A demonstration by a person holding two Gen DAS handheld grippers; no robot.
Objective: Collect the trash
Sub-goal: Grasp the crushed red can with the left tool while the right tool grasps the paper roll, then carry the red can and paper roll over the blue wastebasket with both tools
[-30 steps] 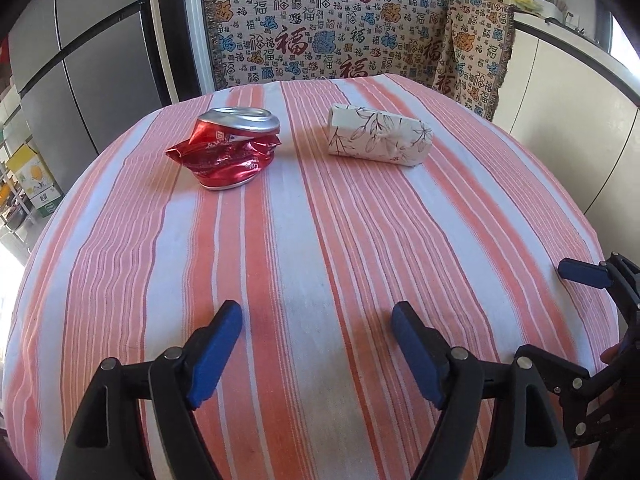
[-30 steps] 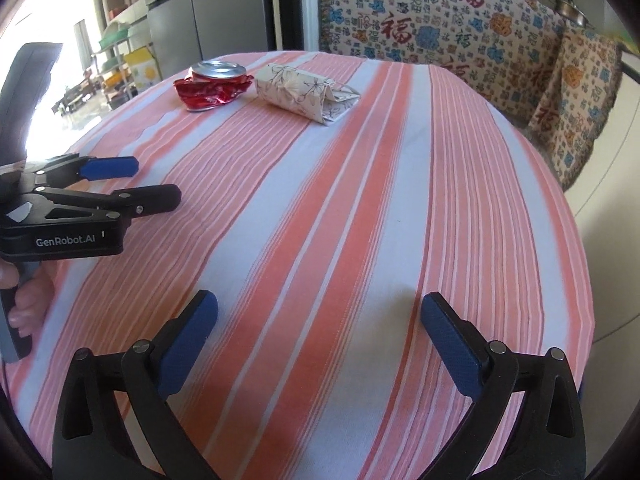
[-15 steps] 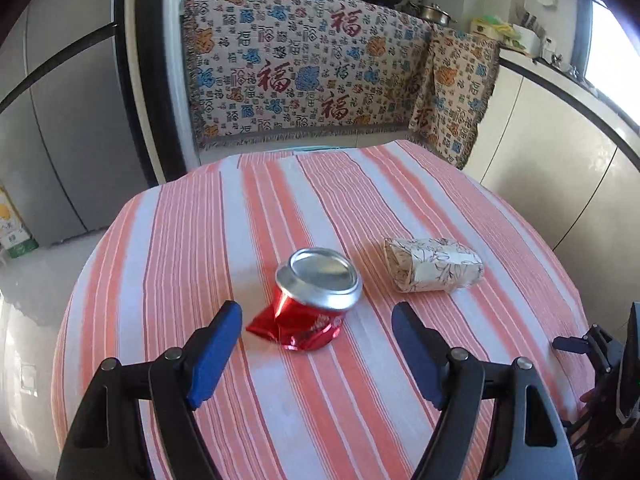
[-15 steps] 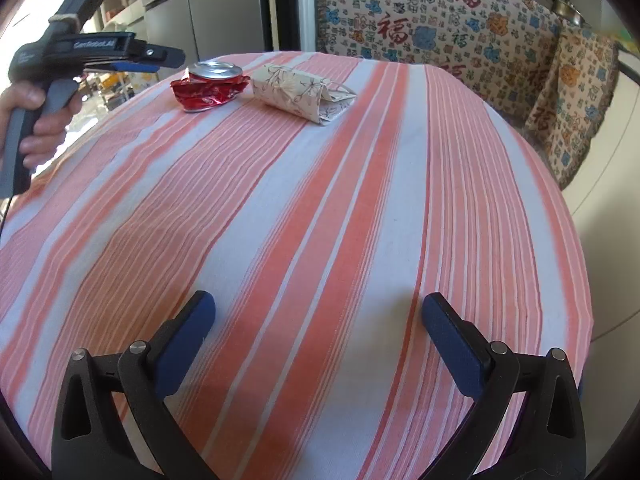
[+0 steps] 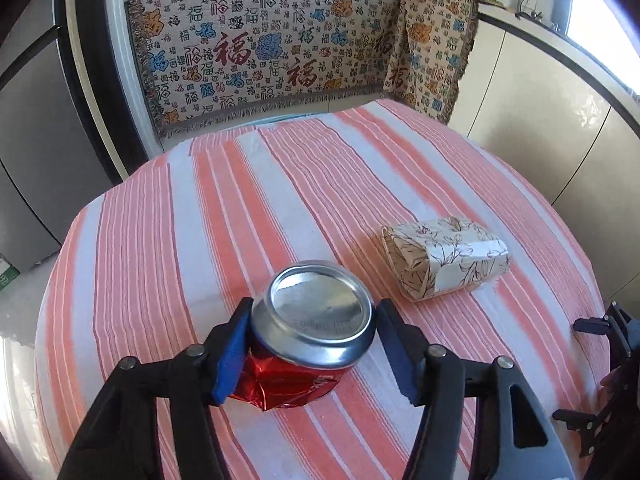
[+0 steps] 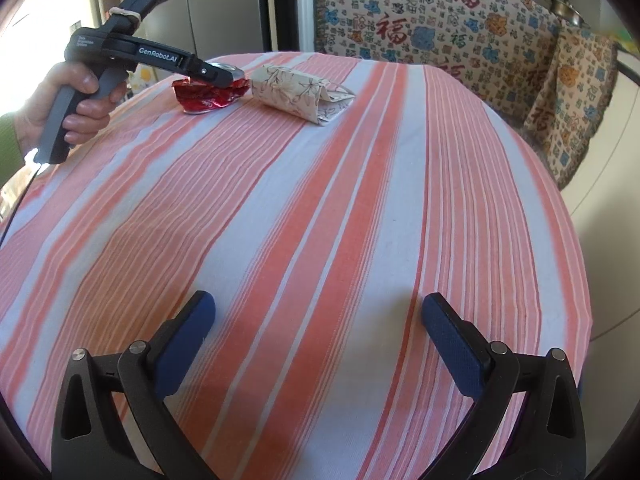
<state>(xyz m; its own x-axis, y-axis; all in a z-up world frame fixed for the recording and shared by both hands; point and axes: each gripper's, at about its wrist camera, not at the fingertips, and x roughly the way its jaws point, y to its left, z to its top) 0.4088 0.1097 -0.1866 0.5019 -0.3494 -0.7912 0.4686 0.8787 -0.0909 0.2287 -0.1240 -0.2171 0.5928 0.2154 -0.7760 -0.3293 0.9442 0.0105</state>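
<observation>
A crushed red can (image 5: 316,316) with a silver end stands on the striped tablecloth (image 5: 192,220). My left gripper (image 5: 314,312) straddles it and its jaws are closing, with both blue pads against the can's sides. In the right wrist view the can (image 6: 208,94) sits at the far left under the left gripper (image 6: 224,74). A floral paper packet (image 5: 444,256) lies just right of the can, untouched, and shows in the right wrist view as the paper packet (image 6: 300,88). My right gripper (image 6: 318,304) stays open over bare cloth near the front edge.
The round table (image 6: 360,200) ends close behind the can. A patterned cloth (image 5: 264,52) hangs over the counter behind it. Grey cabinet doors (image 5: 32,140) stand at the left. A person's hand (image 6: 80,96) grips the left tool's handle.
My left gripper travelled across the table to the can, lowered around it, and its jaws narrowed onto its sides. The right gripper has not moved.
</observation>
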